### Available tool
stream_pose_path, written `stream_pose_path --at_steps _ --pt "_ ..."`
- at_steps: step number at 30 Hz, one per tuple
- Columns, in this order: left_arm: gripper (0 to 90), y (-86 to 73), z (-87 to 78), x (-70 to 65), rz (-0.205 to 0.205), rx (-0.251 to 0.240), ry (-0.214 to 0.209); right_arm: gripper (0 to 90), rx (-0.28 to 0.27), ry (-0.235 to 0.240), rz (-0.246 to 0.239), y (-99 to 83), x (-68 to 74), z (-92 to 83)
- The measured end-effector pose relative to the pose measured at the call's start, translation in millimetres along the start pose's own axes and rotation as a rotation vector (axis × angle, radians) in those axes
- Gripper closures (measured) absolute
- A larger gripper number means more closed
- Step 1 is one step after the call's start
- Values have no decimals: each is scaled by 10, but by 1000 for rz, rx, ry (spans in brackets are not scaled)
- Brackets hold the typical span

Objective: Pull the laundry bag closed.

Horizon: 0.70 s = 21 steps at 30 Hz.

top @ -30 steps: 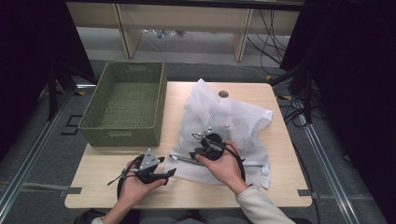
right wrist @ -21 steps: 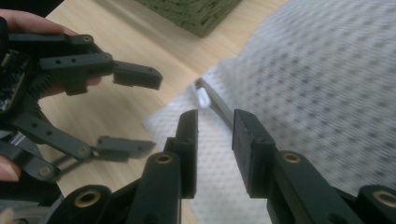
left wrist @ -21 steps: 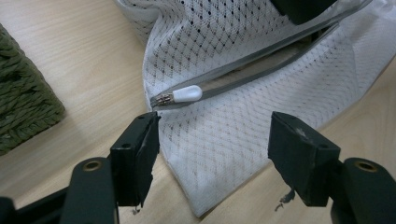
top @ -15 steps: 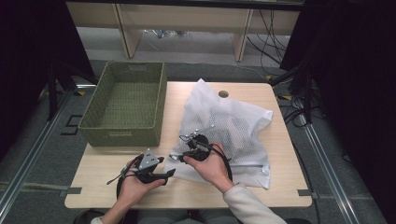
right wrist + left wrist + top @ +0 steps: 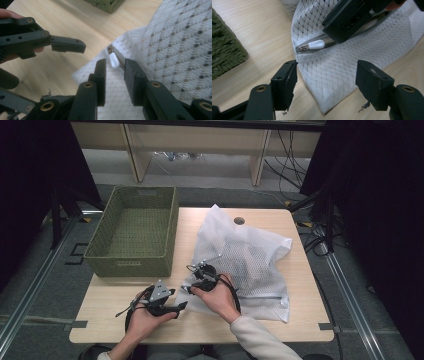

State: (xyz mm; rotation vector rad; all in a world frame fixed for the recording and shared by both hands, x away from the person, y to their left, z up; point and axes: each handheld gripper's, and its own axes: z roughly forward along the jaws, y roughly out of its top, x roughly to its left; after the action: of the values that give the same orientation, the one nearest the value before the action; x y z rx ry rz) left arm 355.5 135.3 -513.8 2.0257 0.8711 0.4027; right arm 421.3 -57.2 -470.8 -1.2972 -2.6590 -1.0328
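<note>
Mesh laundry bag [image 5: 250,265], white, lies crumpled on the right half of the wooden worktop [image 5: 125,300] in the high view, its near left corner just beside both hands. Green woven basket [image 5: 135,232] sits at the worktop's far left, well apart from the bag's bulk. Left tongs [image 5: 172,307] rest low over the wood near the front edge, pointing right toward the bag corner. Right tongs [image 5: 192,287] sit on the bag's left edge, held by the right hand [image 5: 217,295]. Left gripper view: own two black jaws stand apart, nothing pressed between them; bag corner [image 5: 329,82] lies on the wood in the gap ahead, not touched by either pad. Beyond it, the zipper's white pull tab [image 5: 316,45] lies along the bag edge, with the right tongs [image 5: 352,21] hovering just above it; a corner of the basket [image 5: 224,55] shows at left. Right gripper view: own jaws stand at a narrow gap and have just been closing, then eased slightly; pull tab [image 5: 113,61] lies just beyond the fingertips, in line with the gap, not gripped. Mesh [image 5: 175,50] fills the right side. Left tongs [image 5: 67,45] show at upper left, jaws released, over bare wood near the bag corner.
</note>
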Motion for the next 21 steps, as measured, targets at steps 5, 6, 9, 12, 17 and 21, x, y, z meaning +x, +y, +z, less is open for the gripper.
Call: stream_pose_path --at_steps 5,6,9,12,17,21 --pt "338 1 -5 5 2 5 -1 726 1 -7 22 17 19 50" --pt "337 1 -5 5 2 6 -1 726 -4 -4 13 24 17 60" --pt "338 7 10 17 27 -36 7 725 -4 -1 27 34 21 94" --pt "338 7 -6 15 23 -15 14 724 -2 -14 36 27 14 118" --pt "338 6 -10 0 11 -10 14 725 -5 -20 50 19 3 118" --pt "337 4 -3 -2 12 -15 16 723 -8 -27 55 13 1 138"
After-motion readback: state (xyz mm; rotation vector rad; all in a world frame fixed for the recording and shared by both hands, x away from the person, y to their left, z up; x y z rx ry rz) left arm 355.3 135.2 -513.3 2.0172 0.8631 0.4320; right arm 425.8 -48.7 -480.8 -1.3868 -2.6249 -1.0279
